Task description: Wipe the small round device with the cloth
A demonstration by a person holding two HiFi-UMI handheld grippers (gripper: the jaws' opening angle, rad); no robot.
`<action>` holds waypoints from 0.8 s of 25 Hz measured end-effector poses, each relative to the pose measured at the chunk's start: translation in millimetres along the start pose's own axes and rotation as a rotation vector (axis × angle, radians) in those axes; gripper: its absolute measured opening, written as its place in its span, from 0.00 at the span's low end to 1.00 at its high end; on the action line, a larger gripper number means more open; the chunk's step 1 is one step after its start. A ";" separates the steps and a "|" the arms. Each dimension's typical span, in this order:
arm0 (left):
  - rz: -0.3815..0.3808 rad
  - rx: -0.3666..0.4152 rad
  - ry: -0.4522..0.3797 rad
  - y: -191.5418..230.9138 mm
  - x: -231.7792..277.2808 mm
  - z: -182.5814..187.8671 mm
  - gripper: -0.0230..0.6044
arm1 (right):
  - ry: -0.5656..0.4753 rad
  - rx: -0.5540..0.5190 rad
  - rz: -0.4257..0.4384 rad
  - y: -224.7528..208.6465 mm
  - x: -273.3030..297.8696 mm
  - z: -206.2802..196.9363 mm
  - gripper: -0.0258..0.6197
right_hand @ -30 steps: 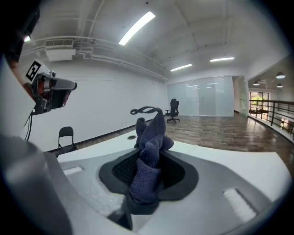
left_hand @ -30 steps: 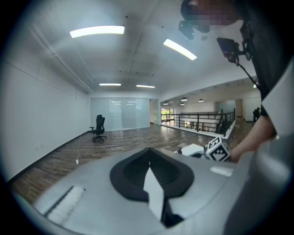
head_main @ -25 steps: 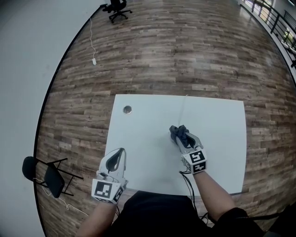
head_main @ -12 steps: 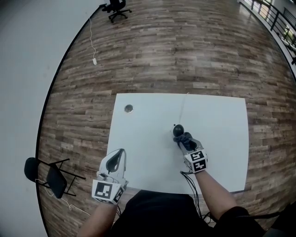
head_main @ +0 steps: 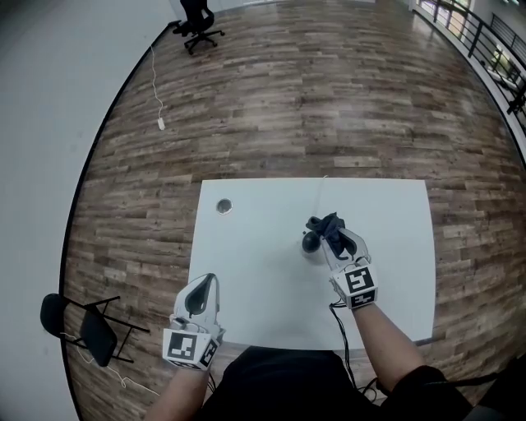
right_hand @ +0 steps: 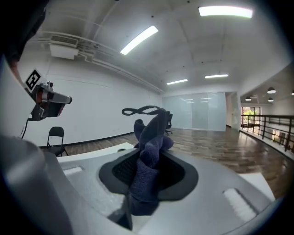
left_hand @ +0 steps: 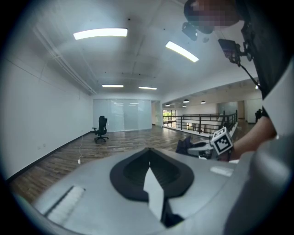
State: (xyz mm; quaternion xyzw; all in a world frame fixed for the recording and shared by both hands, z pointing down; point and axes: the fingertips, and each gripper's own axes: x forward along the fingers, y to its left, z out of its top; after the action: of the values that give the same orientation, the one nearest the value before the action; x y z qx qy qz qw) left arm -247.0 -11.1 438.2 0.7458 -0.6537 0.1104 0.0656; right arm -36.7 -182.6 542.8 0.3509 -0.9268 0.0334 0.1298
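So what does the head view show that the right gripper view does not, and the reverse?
Only the head view: the small round device on the white table, just left of the dark blue cloth, and the left gripper. Only the right gripper view: the ceiling lights. Both: that cloth pinched in the right gripper, the white table and the folding chair.

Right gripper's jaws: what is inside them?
A dark blue cloth, bunched and pinched by the right gripper, its upper end sticking out past the tips. The cloth covers the inner gripping faces, so those cannot be seen.
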 end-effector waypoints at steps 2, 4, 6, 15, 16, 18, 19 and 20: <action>-0.001 0.004 0.003 -0.4 -0.1 0.7 0.05 | 0.030 -0.033 0.050 10.4 20.1 -1.0 0.21; 0.002 0.010 0.003 -0.5 -2.5 2.1 0.05 | 0.108 -0.023 0.078 19.1 35.6 -23.9 0.21; 0.014 0.014 0.000 2.2 -7.1 3.1 0.05 | 0.148 0.008 0.068 19.1 40.7 -42.3 0.21; 0.052 -0.001 0.020 9.5 -18.5 -4.5 0.05 | 0.215 0.085 -0.026 -13.6 31.7 -72.9 0.21; 0.051 0.000 0.020 8.5 -18.3 -4.5 0.05 | 0.237 0.095 -0.028 -15.4 29.6 -81.8 0.21; 0.048 -0.001 0.019 8.1 -18.5 -4.5 0.05 | 0.280 0.104 -0.016 -12.0 24.6 -99.9 0.21; 0.045 -0.001 0.021 8.2 -18.5 -4.8 0.05 | 0.300 0.104 -0.008 -8.1 21.4 -108.5 0.21; 0.038 -0.002 0.023 8.1 -18.0 -5.5 0.05 | 0.321 0.102 -0.001 -3.9 17.7 -116.9 0.21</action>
State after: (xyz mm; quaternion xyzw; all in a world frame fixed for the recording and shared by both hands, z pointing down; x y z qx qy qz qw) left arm -257.6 6.4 438.6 0.7317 -0.6672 0.1197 0.0715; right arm -21.5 -178.9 660.1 0.3474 -0.8912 0.1361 0.2580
